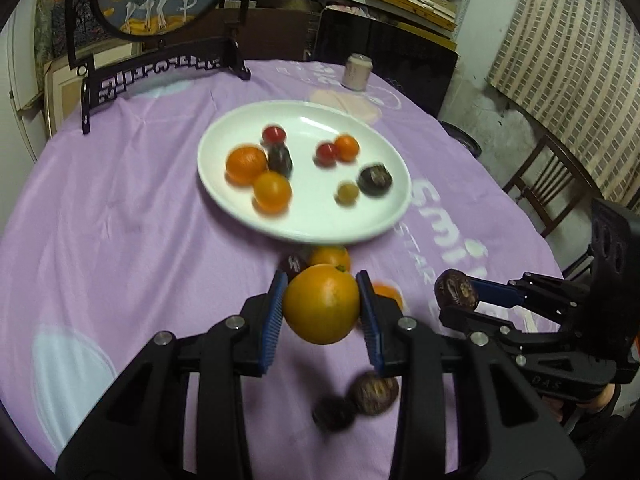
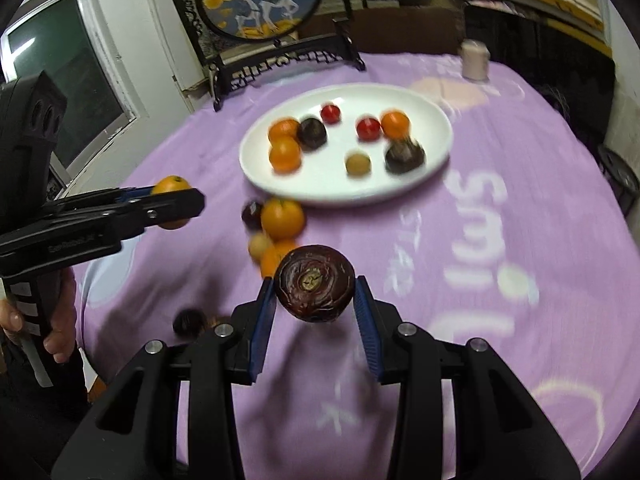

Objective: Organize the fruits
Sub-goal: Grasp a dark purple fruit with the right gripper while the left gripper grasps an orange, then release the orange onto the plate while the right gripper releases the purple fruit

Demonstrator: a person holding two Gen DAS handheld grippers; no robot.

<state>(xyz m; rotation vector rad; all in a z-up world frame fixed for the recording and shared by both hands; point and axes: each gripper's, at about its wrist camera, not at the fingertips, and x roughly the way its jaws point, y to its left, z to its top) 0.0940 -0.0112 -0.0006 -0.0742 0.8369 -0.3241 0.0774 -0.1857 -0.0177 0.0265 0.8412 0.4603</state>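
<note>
We see a round desk (image 1: 120,208) under a lilac cloth printed with pale lettering; in the right wrist view it seems to read "Smil…", with smaller letters beside it too blurred to make out. On it lies a white oval plate (image 1: 248,216), its long axis running roughly left to right across both views, already holding a mix of orange, red, dark and one yellowish fruit. Our left claw (image 1: 322,306) is closed part-way on a large orange (image 1: 322,304), held clear above the cloth, and the plate lies straight ahead of it along its fingers. Our right claw (image 2: 316,284) likewise grips a dark purple fruit (image 2: 316,282), stem scar toward the camera, with the plate ahead and slightly left. Judging from both views, the left claw sits a little nearer the plate's near rim. Between the claws and the plate, loose fruit waits on the cloth: another orange (image 2: 282,218), a small dark fruit (image 2: 251,215), a pale yellow one (image 2: 260,245), and two dark ones (image 1: 374,394) nearer us.
</note>
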